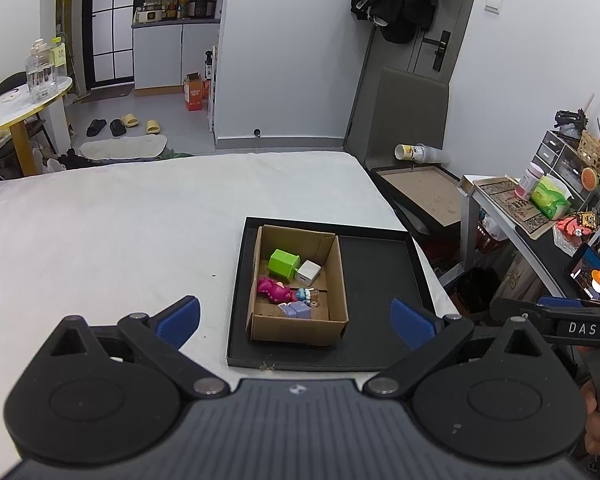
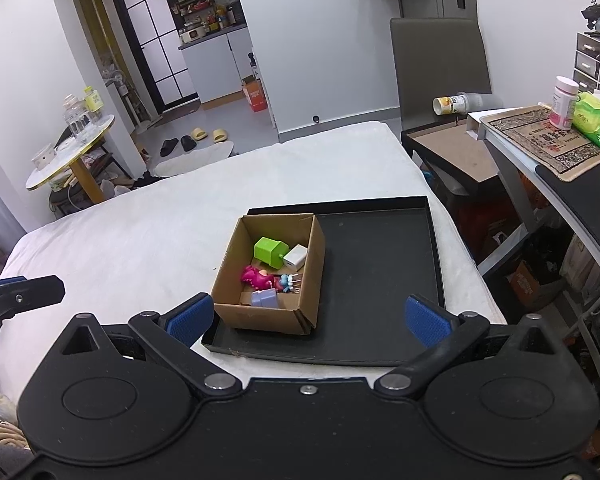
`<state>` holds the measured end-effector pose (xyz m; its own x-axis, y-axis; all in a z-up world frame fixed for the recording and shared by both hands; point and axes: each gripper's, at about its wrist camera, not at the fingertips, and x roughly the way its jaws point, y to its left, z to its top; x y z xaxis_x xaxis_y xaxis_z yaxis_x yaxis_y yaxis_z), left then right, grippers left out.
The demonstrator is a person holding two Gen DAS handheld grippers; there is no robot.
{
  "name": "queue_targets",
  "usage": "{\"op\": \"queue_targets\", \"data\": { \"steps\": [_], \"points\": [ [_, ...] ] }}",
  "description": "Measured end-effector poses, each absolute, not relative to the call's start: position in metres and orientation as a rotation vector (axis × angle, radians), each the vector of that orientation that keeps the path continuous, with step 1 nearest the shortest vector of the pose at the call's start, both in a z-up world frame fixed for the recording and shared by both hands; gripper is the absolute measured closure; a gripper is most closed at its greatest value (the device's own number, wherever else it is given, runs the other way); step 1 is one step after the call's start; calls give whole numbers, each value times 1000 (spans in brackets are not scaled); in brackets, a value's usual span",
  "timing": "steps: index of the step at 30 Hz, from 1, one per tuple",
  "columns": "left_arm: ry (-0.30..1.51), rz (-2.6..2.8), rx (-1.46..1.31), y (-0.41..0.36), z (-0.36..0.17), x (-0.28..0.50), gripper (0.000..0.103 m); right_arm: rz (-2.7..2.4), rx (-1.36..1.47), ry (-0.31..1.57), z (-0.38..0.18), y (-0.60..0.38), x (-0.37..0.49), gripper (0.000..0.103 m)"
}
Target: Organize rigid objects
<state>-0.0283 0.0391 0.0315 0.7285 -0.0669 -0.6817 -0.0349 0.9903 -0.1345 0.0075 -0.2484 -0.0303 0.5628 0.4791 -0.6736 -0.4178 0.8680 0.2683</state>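
Cardboard box (image 1: 300, 288), left part of black tray (image 1: 380, 280), holding five small items. Left gripper (image 1: 296, 322) and right gripper (image 2: 308, 318): wide open, empty (hovering near side). Risk: light box sliding or tipping if nudged.

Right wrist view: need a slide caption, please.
Open right gripper hovers before a cardboard box of small toys and chargers on a black tray.

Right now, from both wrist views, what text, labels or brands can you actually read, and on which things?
"DAS": white letters on the right tool's body, seen from the left wrist.
Orange carton on the far floor: print too small to read.
Patterned mat on the desk: characters blurred, unreadable.
Green wipes pack and pink-capped bottle: labels unreadable.
Cardboard box and its toys: no text visible.
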Motion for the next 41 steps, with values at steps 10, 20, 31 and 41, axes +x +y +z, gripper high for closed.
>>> {"op": "queue_targets", "data": {
  "steps": [10,20,31,41],
  "points": [
    [765,-22,-126,38,29,-29,2,531,65,828,-33,-244,8,0],
    [779,-32,-122,37,26,-27,2,528,55,831,-34,-244,7,0],
    [772,-31,-117,35,26,-28,2,531,53,834,-34,-244,7,0],
    [773,-44,-129,37,25,-28,2,531,50,840,-35,-244,6,0]
  ]
}}
